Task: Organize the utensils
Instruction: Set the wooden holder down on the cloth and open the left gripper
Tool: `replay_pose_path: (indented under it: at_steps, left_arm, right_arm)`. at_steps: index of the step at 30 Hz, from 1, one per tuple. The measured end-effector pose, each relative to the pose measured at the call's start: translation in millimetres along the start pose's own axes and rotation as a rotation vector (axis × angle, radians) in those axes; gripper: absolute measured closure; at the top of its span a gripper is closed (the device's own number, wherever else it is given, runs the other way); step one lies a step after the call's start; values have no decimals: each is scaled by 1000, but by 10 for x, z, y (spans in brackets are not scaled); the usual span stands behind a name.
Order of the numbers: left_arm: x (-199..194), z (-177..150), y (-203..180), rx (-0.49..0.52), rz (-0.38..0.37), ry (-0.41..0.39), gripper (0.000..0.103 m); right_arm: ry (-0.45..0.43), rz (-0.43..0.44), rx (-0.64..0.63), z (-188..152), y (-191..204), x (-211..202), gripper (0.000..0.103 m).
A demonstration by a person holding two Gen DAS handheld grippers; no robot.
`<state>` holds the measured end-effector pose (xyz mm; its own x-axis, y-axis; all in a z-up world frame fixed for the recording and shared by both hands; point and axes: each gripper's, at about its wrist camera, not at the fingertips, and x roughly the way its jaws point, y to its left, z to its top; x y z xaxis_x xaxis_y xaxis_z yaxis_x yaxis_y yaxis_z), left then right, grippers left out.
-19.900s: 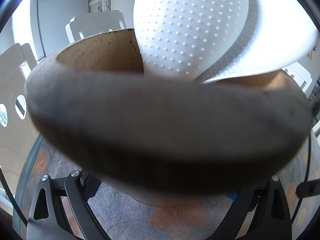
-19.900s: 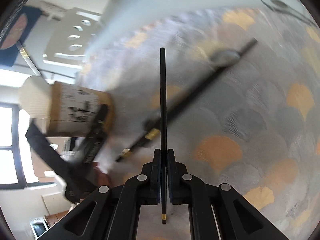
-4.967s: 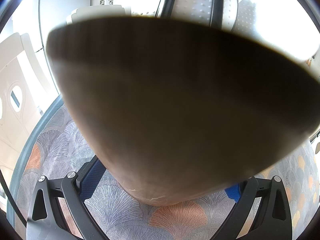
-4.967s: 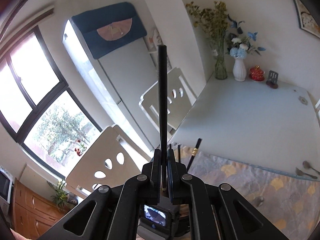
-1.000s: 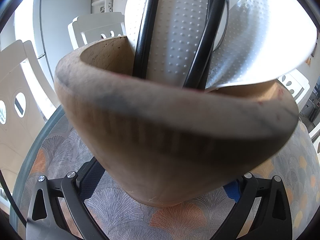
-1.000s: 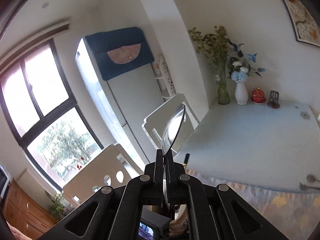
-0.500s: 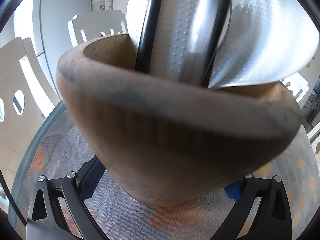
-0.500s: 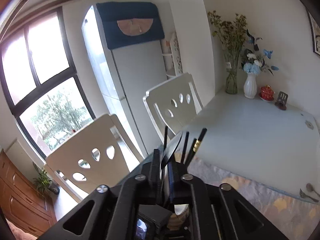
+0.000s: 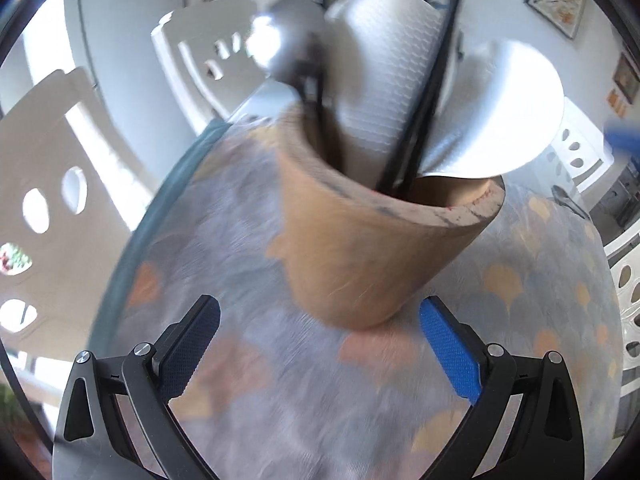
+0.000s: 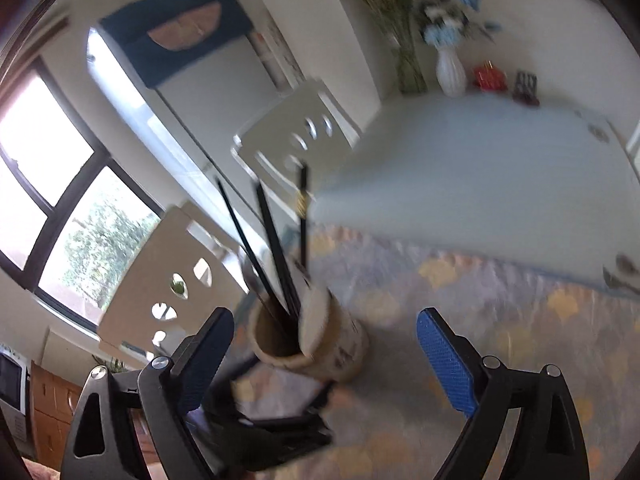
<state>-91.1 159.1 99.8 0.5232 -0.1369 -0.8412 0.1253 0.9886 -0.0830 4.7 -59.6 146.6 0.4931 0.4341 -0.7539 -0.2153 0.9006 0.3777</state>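
Two views show one moment of tidying utensils into a wooden holder.

Left wrist view: the left hand-held gripper [image 9: 316, 348] fills the bottom of the frame, its jaws spread wide and pinching nothing. The wooden holder [image 9: 372, 248] stands on the patterned worktop [image 9: 256, 392] at centre frame, just above and between the fingertips, apparently touching neither pad. A spoon [image 9: 286, 46] with its bowl upward leans out of the holder at upper centre, beside dark chopsticks [image 9: 424, 92] and a rolled white dotted mat [image 9: 384, 64].

Right wrist view: the right hand-held gripper [image 10: 324, 344] sits at the bottom, and its jaws have just been opening; nothing is between them now. The holder [image 10: 308, 344] appears at lower centre, just above the fingertips, with chopsticks [image 10: 276, 248] fanning toward upper left. More cutlery [image 10: 622, 270] lies far off at the right edge.

The step in hand looks like the release of the spoon into the holder. The next move probably calls for carrying the right hand-held gripper across to the remaining cutlery.
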Motion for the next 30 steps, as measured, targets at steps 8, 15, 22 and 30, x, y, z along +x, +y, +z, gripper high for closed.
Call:
replay_pose_path:
  at_steps: [8, 15, 22, 30]
  left_arm:
    - [-263, 96, 215, -103, 65, 105, 3]
    - [-419, 174, 219, -80, 105, 107, 3]
    - [-388, 238, 214, -74, 121, 116, 3]
    - [-364, 268, 159, -43, 133, 137, 3]
  right_arm:
    - [139, -67, -36, -247, 0, 314, 11]
    - [189, -78, -110, -319, 184, 406, 11]
    - [199, -97, -118, -347, 195, 394, 11]
    - [213, -100, -70, -352, 78, 416, 11]
